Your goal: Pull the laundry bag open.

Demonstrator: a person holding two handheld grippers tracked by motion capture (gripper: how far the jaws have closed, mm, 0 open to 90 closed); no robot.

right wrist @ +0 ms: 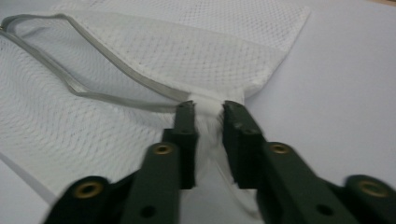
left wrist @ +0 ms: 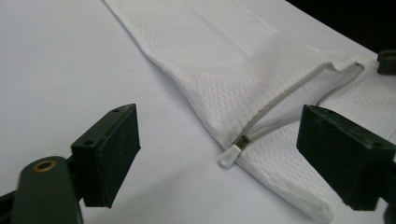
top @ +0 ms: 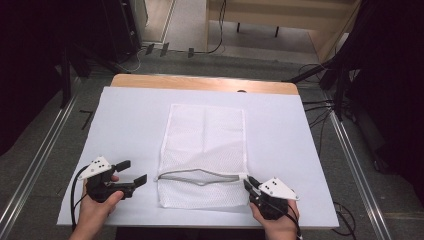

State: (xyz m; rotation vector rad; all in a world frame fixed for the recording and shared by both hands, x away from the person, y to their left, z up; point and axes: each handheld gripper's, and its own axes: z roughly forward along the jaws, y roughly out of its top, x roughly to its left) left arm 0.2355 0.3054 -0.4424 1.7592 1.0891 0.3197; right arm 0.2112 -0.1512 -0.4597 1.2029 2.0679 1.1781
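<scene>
A white mesh bag [top: 205, 150] lies flat on the white table cover, its grey zipper [top: 200, 176] gaping open across the near part. My right gripper [top: 251, 185] pinches the bag's right edge at the zipper's end; in the right gripper view the jaws are shut on bunched mesh [right wrist: 208, 109]. My left gripper [top: 131, 172] stands open just left of the bag, apart from it. In the left gripper view the small white zipper pull [left wrist: 229, 156] lies on the cover between the spread jaws, at the bag's [left wrist: 224, 74] left edge.
The white cover [top: 125, 120] spans a wooden table [top: 200, 82] whose far edge shows. Dark stands and cables flank the table on the floor [top: 320, 107]. Metal rails [top: 40, 160] run along both sides.
</scene>
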